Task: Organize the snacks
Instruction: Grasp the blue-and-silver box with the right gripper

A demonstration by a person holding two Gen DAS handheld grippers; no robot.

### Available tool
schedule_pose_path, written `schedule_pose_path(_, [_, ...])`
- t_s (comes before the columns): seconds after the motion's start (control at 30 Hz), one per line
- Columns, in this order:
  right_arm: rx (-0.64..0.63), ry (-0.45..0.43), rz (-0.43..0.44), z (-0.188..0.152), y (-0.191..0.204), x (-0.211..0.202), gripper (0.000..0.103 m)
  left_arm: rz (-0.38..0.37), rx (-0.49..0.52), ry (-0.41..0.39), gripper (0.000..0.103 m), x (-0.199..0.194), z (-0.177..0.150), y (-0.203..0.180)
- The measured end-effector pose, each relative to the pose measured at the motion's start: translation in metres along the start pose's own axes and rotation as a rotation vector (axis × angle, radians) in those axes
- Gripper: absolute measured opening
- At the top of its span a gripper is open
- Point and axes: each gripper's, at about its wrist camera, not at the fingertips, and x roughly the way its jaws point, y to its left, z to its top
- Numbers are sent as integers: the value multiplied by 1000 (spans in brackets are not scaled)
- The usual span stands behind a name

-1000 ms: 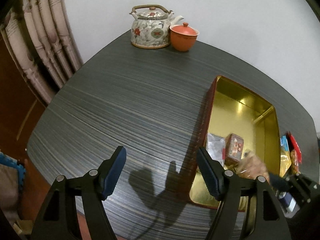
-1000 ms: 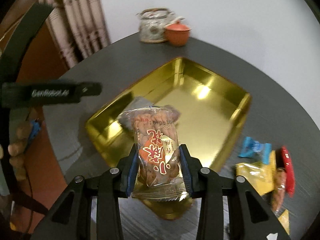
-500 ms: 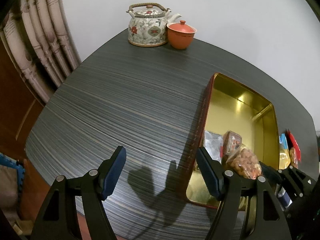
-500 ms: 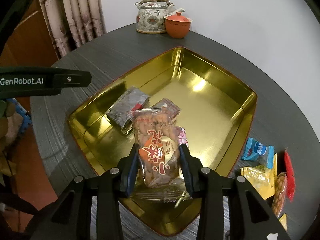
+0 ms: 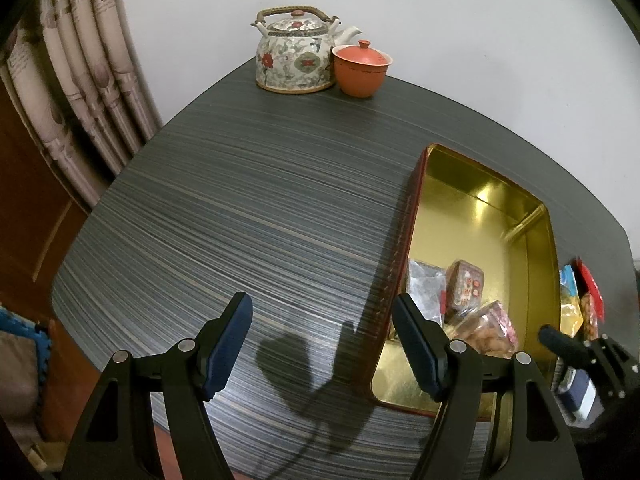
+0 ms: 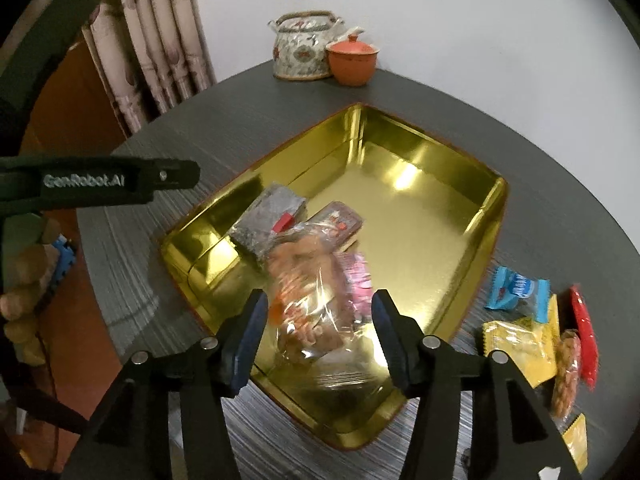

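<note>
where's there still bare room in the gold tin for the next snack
The far half of the gold tin, up to its back corner nearest the teapot, is bare. The near left end is crowded: grey packet, brown packet, peanut bag overlapping.

A lived-in home room — patterned curtains [image 5: 80, 92] hang beside wood panelling, and a flowered teapot [image 5: 296, 56] with a lidded clay cup [image 5: 360, 68] stands at the far edge of a dark streaked bench [image 5: 240, 220] against a plain white wall [image 5: 480, 20].
</note>
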Motion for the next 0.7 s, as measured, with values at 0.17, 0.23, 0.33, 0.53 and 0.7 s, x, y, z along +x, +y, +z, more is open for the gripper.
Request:
schedule_pose_path(0.17, [40,-27,-7,-5,-19,-20,53,4,15,-4,73,-1,-1,-3])
schedule_pose_path(0.23, [46,-38,-27,-11,-32,-30,53,4,22,-5,73,-1,-2,-5])
schedule_pose_path(0.33, [62,-38,-63,-24,-56,-46,53,7,34,-5,73,-1,-3,-8])
schedule_pose_path(0.53, [117,-3,-174,-63,-123,-77,64,17,66,-6,73,-1,-6,-17])
schedule_pose_path(0.7, [164,30,-207,-97,-178,-103,71,26,85,-8,73,-2,-9,-28])
